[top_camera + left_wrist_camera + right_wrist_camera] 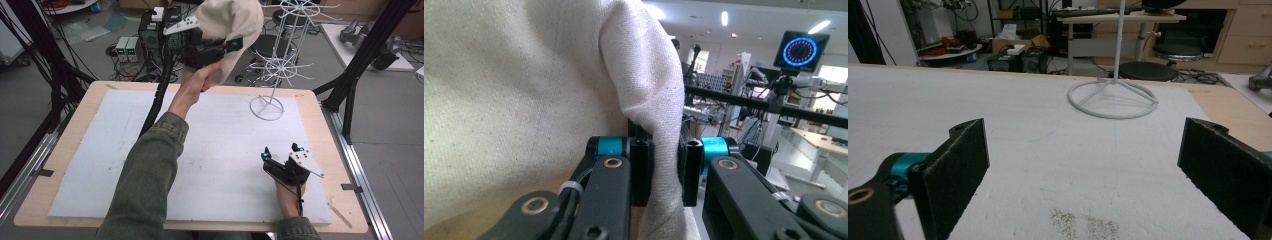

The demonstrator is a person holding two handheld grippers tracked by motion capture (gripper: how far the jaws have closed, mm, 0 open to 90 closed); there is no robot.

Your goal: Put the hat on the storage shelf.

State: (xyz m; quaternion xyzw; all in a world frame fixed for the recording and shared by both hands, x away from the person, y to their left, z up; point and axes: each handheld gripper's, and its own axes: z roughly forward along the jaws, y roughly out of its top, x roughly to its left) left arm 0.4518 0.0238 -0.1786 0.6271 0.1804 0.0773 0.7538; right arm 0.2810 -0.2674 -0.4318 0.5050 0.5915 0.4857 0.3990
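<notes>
Currently left gripper (pixel 235 46) clamps the cap (pixel 232 22), carrying it toward the rack (pixel 280 45); right gripper (pixel 281 154) idle, jaws apart. Next: hook an arm.

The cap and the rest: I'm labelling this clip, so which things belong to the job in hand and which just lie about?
In the job:
beige cap, pinched in the left gripper
white wire rack

Lying about:
right gripper, open, on the grey mat
stool
</notes>
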